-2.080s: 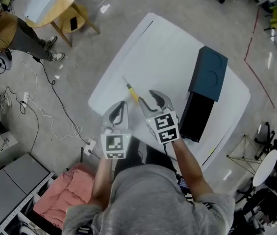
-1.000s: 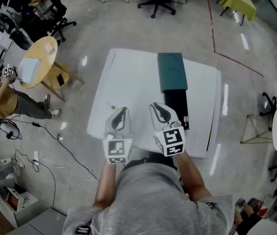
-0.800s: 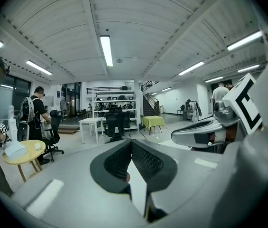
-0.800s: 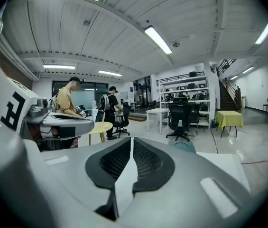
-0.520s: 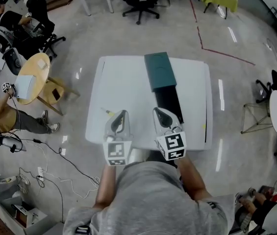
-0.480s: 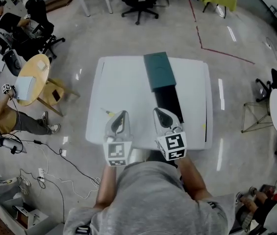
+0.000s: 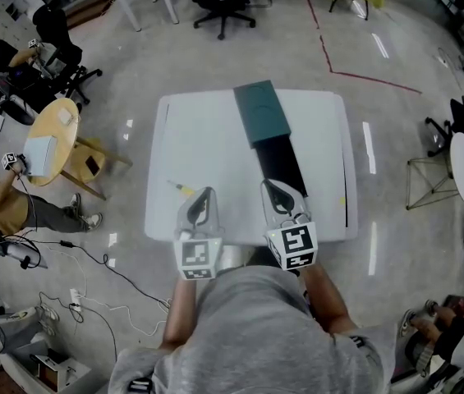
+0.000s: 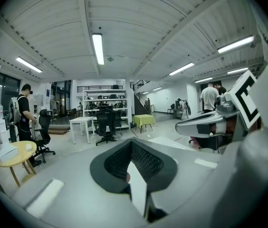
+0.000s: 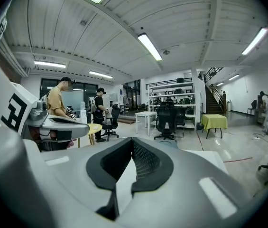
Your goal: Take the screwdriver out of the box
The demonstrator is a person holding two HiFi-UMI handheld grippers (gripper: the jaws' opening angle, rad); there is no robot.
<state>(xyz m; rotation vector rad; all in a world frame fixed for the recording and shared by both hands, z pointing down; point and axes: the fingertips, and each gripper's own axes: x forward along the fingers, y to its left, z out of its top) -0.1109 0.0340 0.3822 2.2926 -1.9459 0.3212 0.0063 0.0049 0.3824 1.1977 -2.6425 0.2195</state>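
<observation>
The left hand-held gripper and the right hand-held gripper hover side by side over the near edge of the white table, each with its jaws pressed together and nothing between them. Just left of the left one, the yellow-handled screwdriver lies flat on the bare tabletop. Ahead of the right one stands the teal box, well apart from the screwdriver, with its black tray slid out toward the person.
</observation>
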